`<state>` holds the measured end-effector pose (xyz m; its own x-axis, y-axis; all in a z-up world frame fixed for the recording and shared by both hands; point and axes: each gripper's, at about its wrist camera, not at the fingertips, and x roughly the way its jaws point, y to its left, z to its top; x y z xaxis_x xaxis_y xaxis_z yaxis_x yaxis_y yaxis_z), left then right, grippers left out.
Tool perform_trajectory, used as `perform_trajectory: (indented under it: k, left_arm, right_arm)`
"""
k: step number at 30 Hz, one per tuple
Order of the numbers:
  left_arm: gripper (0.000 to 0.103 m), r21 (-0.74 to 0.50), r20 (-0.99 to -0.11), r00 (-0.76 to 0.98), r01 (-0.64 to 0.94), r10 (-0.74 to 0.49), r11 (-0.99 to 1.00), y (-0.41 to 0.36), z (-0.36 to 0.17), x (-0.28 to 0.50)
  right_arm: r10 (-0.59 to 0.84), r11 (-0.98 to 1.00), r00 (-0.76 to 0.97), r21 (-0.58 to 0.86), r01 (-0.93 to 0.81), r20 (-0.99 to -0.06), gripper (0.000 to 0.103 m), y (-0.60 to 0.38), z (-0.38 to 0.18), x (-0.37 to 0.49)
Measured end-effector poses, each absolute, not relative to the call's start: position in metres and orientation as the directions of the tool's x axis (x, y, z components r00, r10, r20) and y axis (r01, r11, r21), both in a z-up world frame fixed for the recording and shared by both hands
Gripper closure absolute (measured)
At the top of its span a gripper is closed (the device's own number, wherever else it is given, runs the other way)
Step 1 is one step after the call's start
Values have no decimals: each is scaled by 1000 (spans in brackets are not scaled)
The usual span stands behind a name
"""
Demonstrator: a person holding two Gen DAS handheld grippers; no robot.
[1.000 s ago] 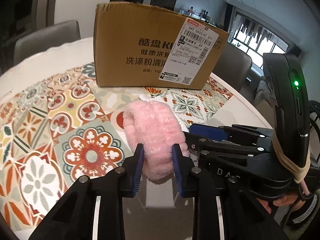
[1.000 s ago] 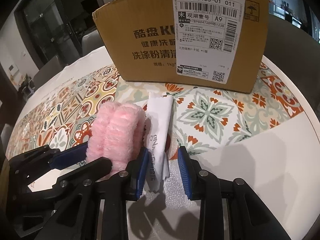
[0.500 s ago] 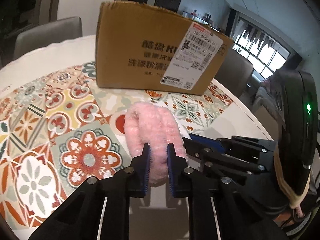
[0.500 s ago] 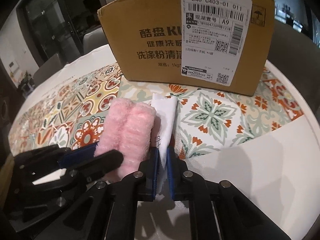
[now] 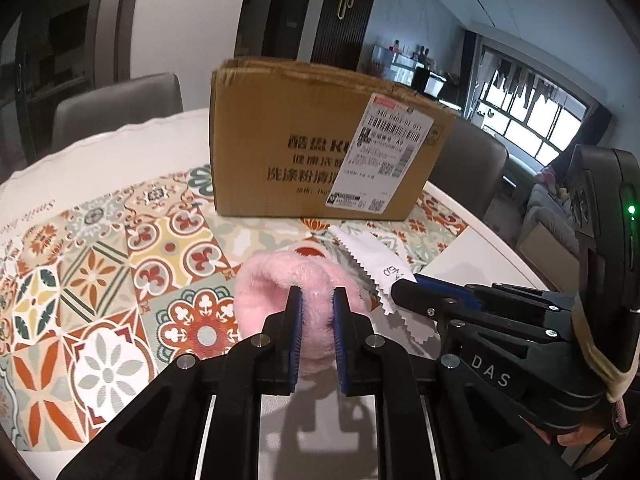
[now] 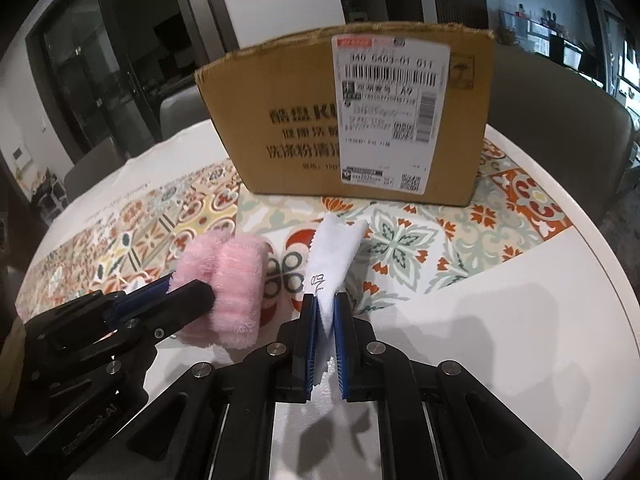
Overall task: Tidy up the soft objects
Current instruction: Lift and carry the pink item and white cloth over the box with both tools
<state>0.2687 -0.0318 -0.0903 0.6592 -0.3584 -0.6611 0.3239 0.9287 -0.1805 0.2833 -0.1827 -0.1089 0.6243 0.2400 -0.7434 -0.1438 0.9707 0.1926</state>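
Left side: patterned tile mat point(image 5: 100, 264) is spread over the white round table point(image 6: 520, 320), with grey chairs point(image 5: 116, 108) seen behind the table edge.

Left gripper point(image 5: 316, 300) is clamped on the pink fluffy band point(image 5: 280, 280); the near end of the band is pinched between the blue pads point(image 5: 295, 320), and the rest bulges forward past the tips. In the right wrist view the same gripper point(image 6: 188, 286) is seen from the side, with the band point(image 6: 228, 276) held clear above the mat, or possibly just brushing it; contact cannot be confirmed from this angle.

Centre: cardboard box point(image 5: 320, 160) is standing upright on the mat behind both soft items, with printed Chinese text and a white shipping label point(image 6: 388, 112) on the near face. Top flaps look open, but the inside is not visible.

Right of the band: the white cloth point(image 6: 334, 256), zigzag-edged and marked with small dark print, is gripped by the right gripper point(image 6: 325, 312). Its jaws are closed almost fully on the cloth's lower part, and the upper part is standing up and leaning toward the box. In the left wrist view the cloth point(image 5: 372, 264) is seen just beside the band, apparently touching its right side, with the right gripper point(image 5: 404, 290) reaching in from the right.
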Motion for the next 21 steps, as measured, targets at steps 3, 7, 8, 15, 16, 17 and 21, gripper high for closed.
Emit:
perform_trajectory:
  k: [3, 7, 8, 15, 16, 17, 21]
  left_arm:
    - [88, -170, -649, 673, 328, -356, 929, -32, -82, 265]
    - [88, -146, -627, 700, 324, -341, 935, -33, -70, 259]
    - [88, -141, -621, 706, 325, -339, 935, -34, -67, 257]
    - [88, -125, -584, 739, 327, -336, 937, -35, -44, 248]
    - [88, -122, -578, 744, 327, -335, 937, -35, -41, 247]
    - [88, -116, -569, 752, 325, -331, 938, -36, -37, 245]
    - [88, -102, -544, 774, 324, -325, 941, -37, -24, 241]
  right_arm:
    - [244, 970, 642, 200, -142, -727, 93, -187, -99, 277]
    - [249, 968, 661, 208, -142, -708, 93, -189, -87, 271]
    - [252, 967, 662, 210, -144, -706, 93, -188, -85, 270]
    - [262, 964, 695, 218, -153, -669, 93, -191, -62, 262]
    - [262, 964, 699, 217, -155, -665, 93, -191, -59, 260]
    - [265, 963, 706, 219, -157, -657, 93, -192, -55, 259]
    - [263, 963, 730, 214, -162, -631, 93, -194, -42, 254]
